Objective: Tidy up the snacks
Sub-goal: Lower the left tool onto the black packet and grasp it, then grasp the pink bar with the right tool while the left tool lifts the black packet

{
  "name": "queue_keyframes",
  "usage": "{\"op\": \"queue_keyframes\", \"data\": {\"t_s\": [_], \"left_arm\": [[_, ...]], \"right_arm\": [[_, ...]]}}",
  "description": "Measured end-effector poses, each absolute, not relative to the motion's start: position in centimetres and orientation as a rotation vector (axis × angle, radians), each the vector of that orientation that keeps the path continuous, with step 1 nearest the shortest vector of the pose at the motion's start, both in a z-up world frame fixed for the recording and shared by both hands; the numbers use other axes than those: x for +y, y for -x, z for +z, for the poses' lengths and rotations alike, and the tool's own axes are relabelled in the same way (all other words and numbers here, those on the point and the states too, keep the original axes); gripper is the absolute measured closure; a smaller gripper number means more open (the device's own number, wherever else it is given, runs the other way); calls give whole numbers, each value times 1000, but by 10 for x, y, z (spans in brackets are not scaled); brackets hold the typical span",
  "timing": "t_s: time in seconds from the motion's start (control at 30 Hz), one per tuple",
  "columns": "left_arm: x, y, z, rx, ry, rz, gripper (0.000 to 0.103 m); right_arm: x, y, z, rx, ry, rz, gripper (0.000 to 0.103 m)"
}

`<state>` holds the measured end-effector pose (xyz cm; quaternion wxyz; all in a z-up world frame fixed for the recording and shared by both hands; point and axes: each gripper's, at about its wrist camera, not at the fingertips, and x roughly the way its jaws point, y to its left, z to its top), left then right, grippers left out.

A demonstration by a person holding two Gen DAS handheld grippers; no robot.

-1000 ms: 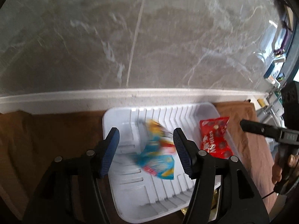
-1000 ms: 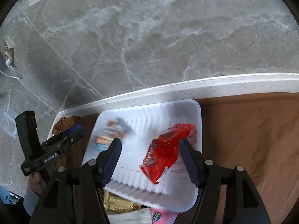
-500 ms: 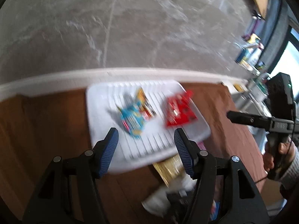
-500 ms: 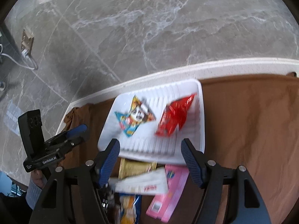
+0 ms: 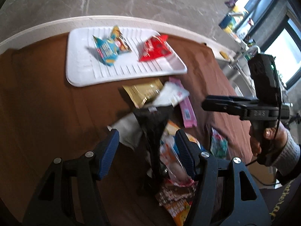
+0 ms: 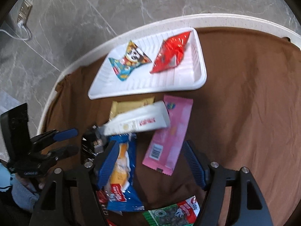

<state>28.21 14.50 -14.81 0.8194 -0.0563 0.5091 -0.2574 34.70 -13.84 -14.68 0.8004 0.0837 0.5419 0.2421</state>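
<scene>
A white ribbed tray [image 5: 80,75] [image 6: 199,69] at the back of the brown table holds a blue-and-yellow snack bag [image 5: 110,47] [image 6: 129,60] and a red snack bag [image 5: 154,49] [image 6: 171,54]. In front of it lies a pile of snacks: a gold packet [image 5: 143,92] [image 6: 129,105], a white packet [image 5: 171,94] [image 6: 139,120], a pink packet [image 5: 186,105] [image 6: 169,135], a black packet [image 5: 152,120] and a blue bag [image 6: 120,171]. My left gripper [image 5: 146,152] is open above the black packet. My right gripper [image 6: 148,162] is open above the blue bag and pink packet.
The table is covered by a brown cloth [image 6: 244,94] with a white rim [image 6: 225,17] against a grey marble wall. A green packet [image 6: 173,212] and an orange packet [image 5: 178,209] lie near the front edge. Shelves with items [image 5: 235,18] stand at the far right.
Both grippers have pulled back from the tray towards the front of the table and stayed open. The two bags now lie in the tray, and the snack pile has come into view.
</scene>
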Motion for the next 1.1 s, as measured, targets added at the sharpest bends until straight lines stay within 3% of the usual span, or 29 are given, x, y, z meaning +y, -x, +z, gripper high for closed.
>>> {"op": "queue_keyframes", "data": {"t_s": [0.87, 1.1], "left_arm": [[130, -278, -176, 1149, 152, -528, 45], [128, -279, -187, 1181, 151, -519, 45]], "right_arm": [[-100, -365, -183, 1223, -30, 400, 28], [-101, -366, -183, 1203, -18, 353, 49]]}}
